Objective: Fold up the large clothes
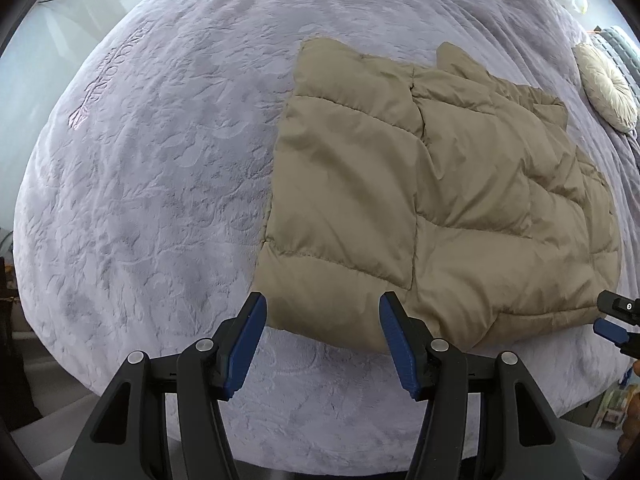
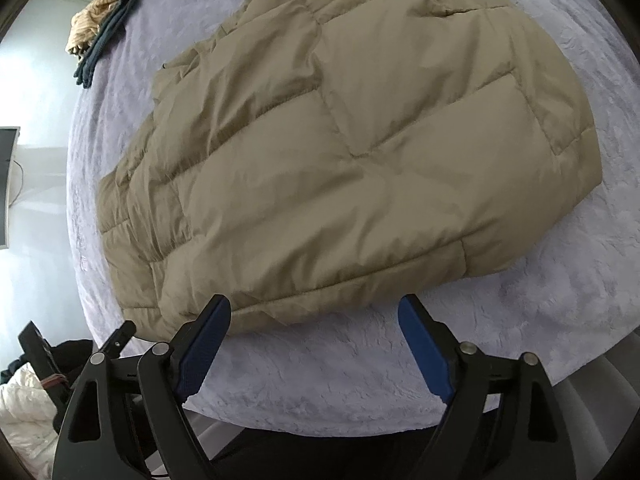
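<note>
A tan quilted puffer jacket [image 1: 440, 200] lies flat on a lilac plush bedspread [image 1: 160, 180]. It also fills the right wrist view [image 2: 340, 152]. My left gripper [image 1: 322, 312] is open and empty, its blue-padded fingers just above the jacket's near left hem corner. My right gripper [image 2: 314, 316] is open and empty, hovering at the jacket's near edge. The tip of the right gripper shows at the right edge of the left wrist view [image 1: 614, 320].
The bedspread [image 2: 360, 368] extends to the near edge of the bed. A round cream cushion [image 1: 608, 88] sits at the far right. A pile of striped and dark teal clothes [image 2: 104, 16] lies at the far left corner. White bedding [image 2: 24, 408] is beside the bed.
</note>
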### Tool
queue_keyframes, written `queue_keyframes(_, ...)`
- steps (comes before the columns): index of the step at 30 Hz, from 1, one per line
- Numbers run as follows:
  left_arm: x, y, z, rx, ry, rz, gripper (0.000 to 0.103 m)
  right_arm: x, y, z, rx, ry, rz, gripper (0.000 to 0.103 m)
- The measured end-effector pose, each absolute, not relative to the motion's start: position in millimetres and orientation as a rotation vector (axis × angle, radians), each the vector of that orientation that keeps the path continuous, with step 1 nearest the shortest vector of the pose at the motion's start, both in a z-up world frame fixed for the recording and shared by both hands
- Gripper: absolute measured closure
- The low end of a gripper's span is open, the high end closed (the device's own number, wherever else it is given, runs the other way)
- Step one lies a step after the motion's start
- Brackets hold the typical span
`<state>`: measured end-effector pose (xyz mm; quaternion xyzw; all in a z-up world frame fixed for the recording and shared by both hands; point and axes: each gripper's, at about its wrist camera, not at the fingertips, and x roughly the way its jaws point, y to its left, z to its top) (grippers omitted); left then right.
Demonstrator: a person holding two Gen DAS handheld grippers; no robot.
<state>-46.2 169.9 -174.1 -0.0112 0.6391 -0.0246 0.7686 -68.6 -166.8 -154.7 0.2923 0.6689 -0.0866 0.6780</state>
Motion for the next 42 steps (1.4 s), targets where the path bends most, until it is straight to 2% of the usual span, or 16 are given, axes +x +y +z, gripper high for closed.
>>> queue_keyframes(1,-46.0,169.9,-174.1,-0.022,1.388,-0.057,0.024,-68.8,-166.9,-155.7,0.653,1.51,-0.199,0.015)
queue_keyframes(2,-46.3,169.6,-173.6,-0.021,1.383,-0.058,0.017,-69.5,-166.6,-156.4,0.651,1.517,-0.209,0.015)
queue_keyframes(3,-47.2,169.4,-170.8,-0.021,1.363,-0.065,0.014,-70.7,-166.8,-156.8,0.65,1.521,-0.223,0.015)
queue_keyframes(13,-32.3,181.4,-161.0,-0.006,1.283,-0.119,0.014,-73.2,-164.6,-150.6,0.621,1.495,-0.256,0.015)
queue_keyframes(16,-16.4,197.0,-161.9,-0.083,1.278,-0.15,0.014,-73.6,-162.3,-146.3,0.57,1.463,-0.278,0.014)
queue_keyframes(17,-9.7,201.5,-165.2,-0.11,1.29,-0.167,0.014,-74.0,-162.9,-144.5,0.561,1.455,-0.28,0.01)
queue_keyframes(18,-4.9,204.3,-168.6,-0.123,1.299,-0.18,0.014,-74.4,-161.4,-143.8,0.555,1.452,-0.275,0.0)
queue_keyframes(24,29.6,218.9,-204.9,-0.155,1.35,-0.24,0.014,-71.9,-151.9,-145.0,0.541,1.494,-0.197,0.0)
queue_keyframes(31,57.9,226.2,-251.7,-0.366,1.448,-0.443,0.014,-79.5,-151.5,-147.0,0.556,1.516,-0.198,0.0)
queue_keyframes(36,75.0,211.8,-279.1,-0.479,1.494,-0.583,0.014,-83.7,-150.5,-148.3,0.553,1.515,-0.193,0.0)
queue_keyframes(42,88.3,184.7,-293.8,-0.443,1.519,-0.662,0.014,-79.0,-144.5,-143.7,0.538,1.497,-0.178,0.0)
